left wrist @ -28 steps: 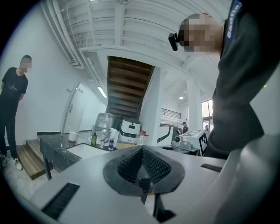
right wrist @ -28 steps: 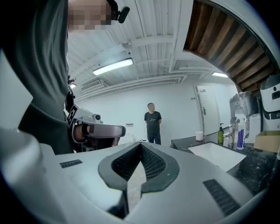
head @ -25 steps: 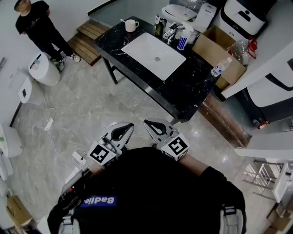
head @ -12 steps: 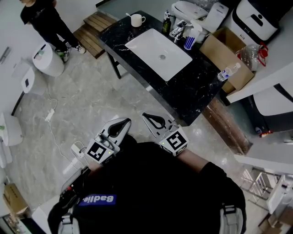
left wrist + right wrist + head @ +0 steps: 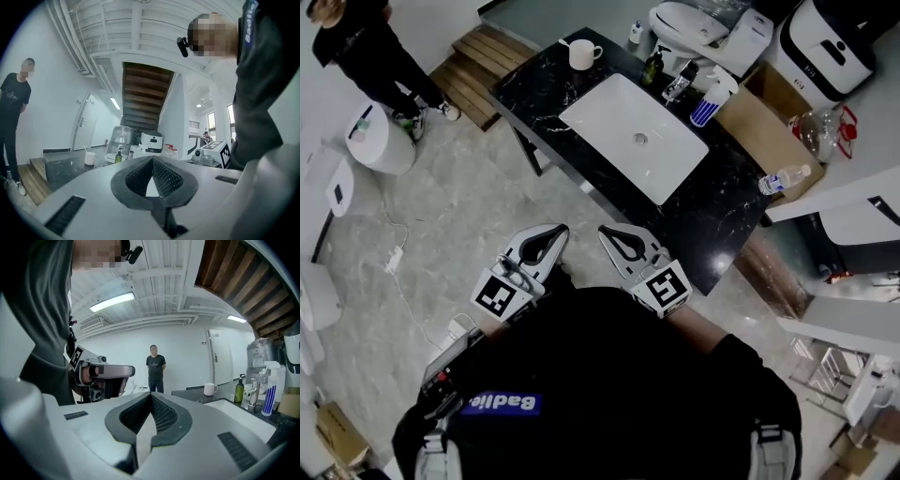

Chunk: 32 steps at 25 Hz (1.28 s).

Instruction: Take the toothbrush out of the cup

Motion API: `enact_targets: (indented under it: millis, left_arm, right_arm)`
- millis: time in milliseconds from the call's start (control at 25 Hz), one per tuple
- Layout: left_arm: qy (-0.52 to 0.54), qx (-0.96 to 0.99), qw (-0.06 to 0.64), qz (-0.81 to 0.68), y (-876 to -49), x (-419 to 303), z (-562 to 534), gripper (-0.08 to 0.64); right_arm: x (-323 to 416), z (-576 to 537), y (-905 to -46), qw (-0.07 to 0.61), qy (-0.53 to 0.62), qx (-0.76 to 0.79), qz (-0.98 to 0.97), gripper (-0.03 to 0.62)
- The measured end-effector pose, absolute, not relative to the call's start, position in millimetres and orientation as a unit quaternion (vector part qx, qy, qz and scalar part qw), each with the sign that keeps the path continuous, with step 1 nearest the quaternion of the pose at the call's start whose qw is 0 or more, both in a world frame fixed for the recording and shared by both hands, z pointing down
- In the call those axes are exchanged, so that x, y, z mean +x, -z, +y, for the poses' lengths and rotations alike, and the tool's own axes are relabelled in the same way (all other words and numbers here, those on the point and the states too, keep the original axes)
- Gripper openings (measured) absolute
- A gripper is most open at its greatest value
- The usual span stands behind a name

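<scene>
Here, left gripper (image 5: 555, 234) and right gripper (image 5: 607, 234), fingers (image 5: 165, 176) pressed together, holding nothing, cup (image 5: 580, 54) well apart on counter (image 5: 722, 208), "Badlie" label (image 5: 500, 405).

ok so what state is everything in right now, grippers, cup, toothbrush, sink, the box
left gripper: shut, empty
right gripper: shut, empty
cup: upright on the counter, far from both grippers
toothbrush: standing in the cup, not yet taken out
sink: empty
cardboard box: open at the top
</scene>
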<state>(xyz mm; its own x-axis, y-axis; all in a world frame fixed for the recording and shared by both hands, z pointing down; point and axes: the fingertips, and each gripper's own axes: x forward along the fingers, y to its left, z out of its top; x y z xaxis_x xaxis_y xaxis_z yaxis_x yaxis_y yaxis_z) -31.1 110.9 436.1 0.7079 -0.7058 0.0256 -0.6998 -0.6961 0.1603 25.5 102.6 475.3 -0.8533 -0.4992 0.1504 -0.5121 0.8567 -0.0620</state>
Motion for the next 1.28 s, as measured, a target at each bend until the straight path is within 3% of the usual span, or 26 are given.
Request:
enact_targets:
  millis: [440, 1280]
  left_arm:
    - [0.050, 0.939, 0.086, -0.328, -425, -128, -26, 0.011]
    - [0.023, 0.919, 0.085, -0.385, -435, -120, -135, 0.011]
  right_arm:
    - [-54, -29, -462, 0.072, -0.041, 0.349, -0.934, 0.011]
    - [-42, -107, -456, 0.051, -0.039, 0.305, -0.950, 0.011]
